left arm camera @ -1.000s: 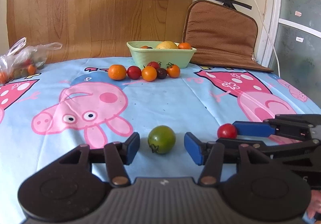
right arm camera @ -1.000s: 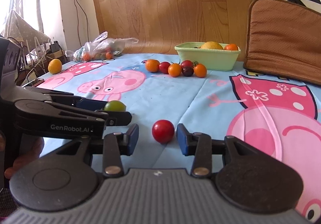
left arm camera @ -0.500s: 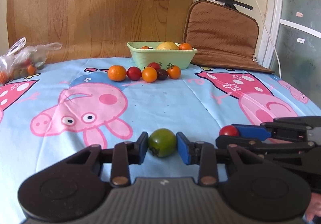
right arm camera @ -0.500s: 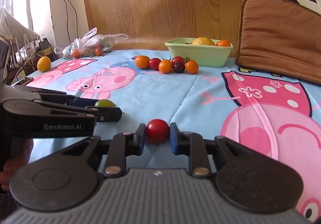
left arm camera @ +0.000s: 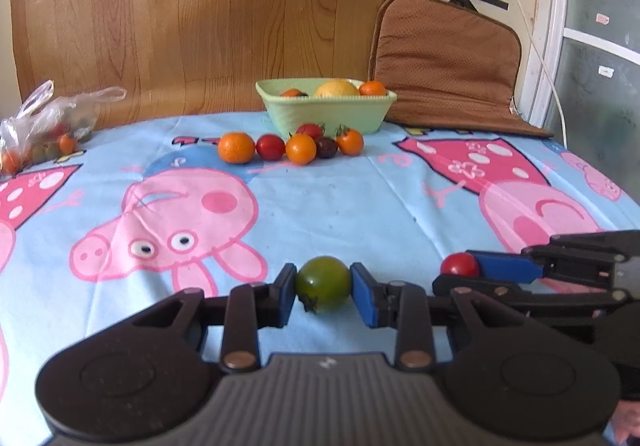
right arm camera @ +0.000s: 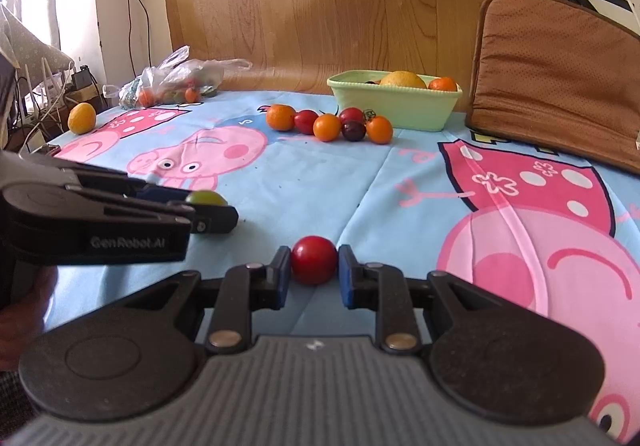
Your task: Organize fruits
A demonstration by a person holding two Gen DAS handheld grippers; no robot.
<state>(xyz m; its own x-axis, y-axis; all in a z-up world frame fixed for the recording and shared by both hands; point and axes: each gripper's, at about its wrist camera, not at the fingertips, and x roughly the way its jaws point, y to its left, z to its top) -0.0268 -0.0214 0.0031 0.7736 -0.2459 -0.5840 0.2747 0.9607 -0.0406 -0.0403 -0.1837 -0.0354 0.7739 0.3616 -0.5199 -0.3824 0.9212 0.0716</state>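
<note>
1. Your left gripper (left arm camera: 323, 292) is clamped on the green tomato (left arm camera: 323, 283), both blue pads pressing its sides, low over the tablecloth (left arm camera: 340, 206).
2. Your right gripper (right arm camera: 313, 272) is clamped on the red tomato (right arm camera: 313, 259), just beside the green one.
3. Well beyond both, a row of orange, red and dark tomatoes (left arm camera: 301, 148) lies just in front of the green bowl (left arm camera: 326, 112).
4. A plastic bag of fruit (left arm camera: 44, 126) sits far left of that bowl.

A table with a blue cloth (left arm camera: 320, 206) with pink pigs holds a green bowl (left arm camera: 326, 112), a row of little tomatoes (left arm camera: 290, 146), a plastic bag (left arm camera: 44, 130), a green tomato (left arm camera: 323, 284), a red tomato (right arm camera: 313, 260) and a brown cushion (left arm camera: 444, 66).
</note>
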